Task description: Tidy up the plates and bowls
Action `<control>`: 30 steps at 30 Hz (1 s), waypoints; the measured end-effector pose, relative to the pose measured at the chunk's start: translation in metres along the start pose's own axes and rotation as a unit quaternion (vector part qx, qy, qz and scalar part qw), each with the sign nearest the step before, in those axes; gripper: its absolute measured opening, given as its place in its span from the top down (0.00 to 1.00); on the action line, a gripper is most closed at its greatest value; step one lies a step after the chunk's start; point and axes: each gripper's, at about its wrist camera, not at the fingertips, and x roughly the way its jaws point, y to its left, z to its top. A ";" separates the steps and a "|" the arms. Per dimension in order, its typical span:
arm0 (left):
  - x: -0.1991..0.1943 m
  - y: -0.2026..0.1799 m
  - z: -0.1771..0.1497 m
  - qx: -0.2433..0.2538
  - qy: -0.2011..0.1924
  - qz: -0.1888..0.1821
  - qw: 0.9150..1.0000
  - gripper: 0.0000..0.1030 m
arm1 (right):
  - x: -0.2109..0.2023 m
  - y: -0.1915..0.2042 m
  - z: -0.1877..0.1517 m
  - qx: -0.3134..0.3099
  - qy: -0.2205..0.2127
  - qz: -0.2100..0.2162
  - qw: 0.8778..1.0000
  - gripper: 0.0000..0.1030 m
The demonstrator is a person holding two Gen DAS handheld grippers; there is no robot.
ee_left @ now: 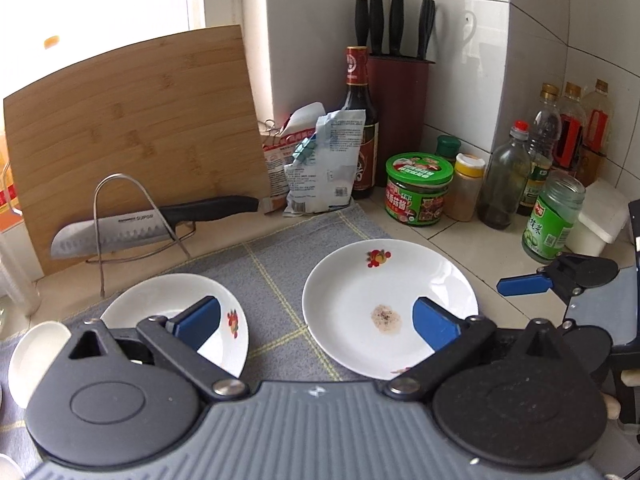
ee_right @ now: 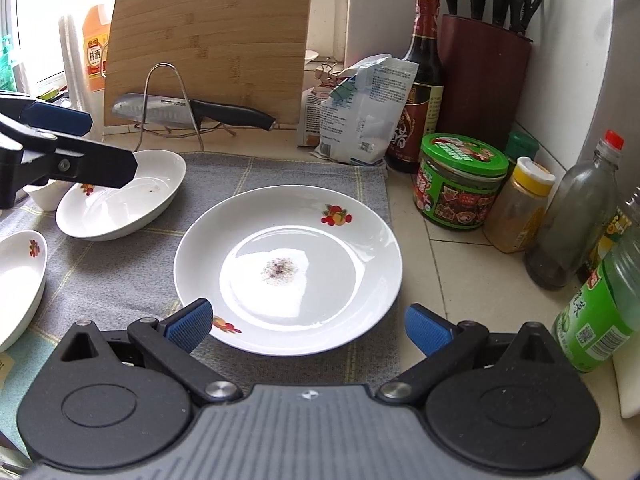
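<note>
The round white ceramic plate with printed fruit motifs on its rim is lying flat on the grey woven cloth mat with thin yellow grid lines; a patch of dark specks is sitting at its glossy centre. The right gripper is hovering just before the plate's near edge, its ribbed blue pads standing wide apart and gripping nothing. To the left on the mat, an oval white ceramic dish bearing the same fruit print is resting near a second white dish at the left edge of the right wrist view.

The left gripper is hanging above the mat between the oval dish and the round plate, its blue fingers spread wide and holding nothing. A small white bowl is showing at the far left.

Behind the mat, a bamboo cutting board is leaning against the wall. A steel santoku knife with a black handle, its blade marked "SUPOR", is resting in a bent wire rack. A dark sauce bottle with a red label, a dark red knife block, crumpled printed packets and a green-lidded jar are standing beside them. The Chinese label text is too small to read.
</note>
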 end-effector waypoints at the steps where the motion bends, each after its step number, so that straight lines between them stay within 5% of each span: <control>1: -0.003 0.001 -0.005 -0.007 0.004 0.010 1.000 0.01 | 0.002 0.002 0.000 -0.001 0.002 0.009 1.000 0.00; 15: -0.067 0.046 -0.072 -0.064 0.019 0.087 0.994 0.01 | 0.016 0.065 0.010 -0.046 0.019 0.064 0.997 0.00; 30: -0.121 0.115 -0.139 -0.071 0.024 0.059 0.995 0.01 | -0.008 0.168 0.003 -0.072 0.022 0.045 0.996 0.00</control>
